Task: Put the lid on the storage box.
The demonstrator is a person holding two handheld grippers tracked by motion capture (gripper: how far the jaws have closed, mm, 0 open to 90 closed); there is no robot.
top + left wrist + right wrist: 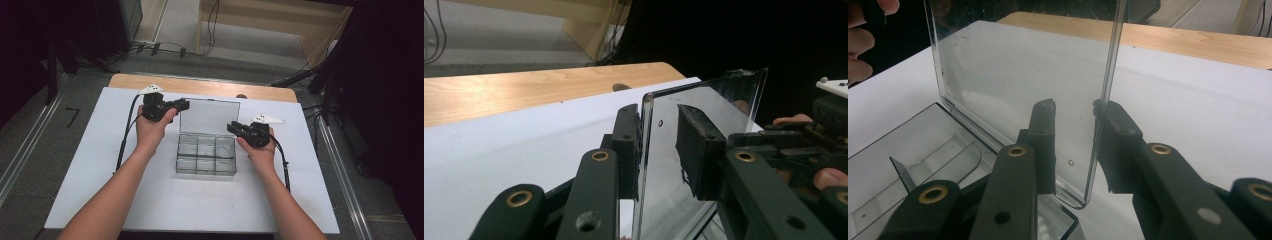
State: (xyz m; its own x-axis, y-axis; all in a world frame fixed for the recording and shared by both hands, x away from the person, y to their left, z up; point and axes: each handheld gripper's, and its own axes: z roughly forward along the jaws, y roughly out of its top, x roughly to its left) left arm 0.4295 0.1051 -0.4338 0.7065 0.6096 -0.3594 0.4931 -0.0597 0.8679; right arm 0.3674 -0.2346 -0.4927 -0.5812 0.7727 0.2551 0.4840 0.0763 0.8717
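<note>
Nearest to us in the left gripper view, the left hand-held gripper [659, 150] has its two black jaws on either side of the clear lid [704, 125], one pad on each face of the sheet; the near pad lies against it, while the far pad seems to stand a little off, so we cannot tell if the grip is firm. In the right gripper view the right hand-held gripper [1075, 142] straddles the lid's [1023, 75] other side edge with its jaws parted, a gap showing between each pad and the plastic.

The lid [209, 116] stands upright, hinged along the far edge of the clear compartment box [206, 155], which sits on the white sheet [100, 170]. From above, we see the left hand-held gripper [181, 105] at the lid's upper left corner and the right hand-held gripper [234, 128] at the lid's right edge, just above the box's far right corner. The box is divided into six compartments in two rows.

The white sheet covers most of the wooden counter [200, 86], whose bare strip shows beyond the lid. Cables [165, 47] lie on the floor farther behind the lid.
</note>
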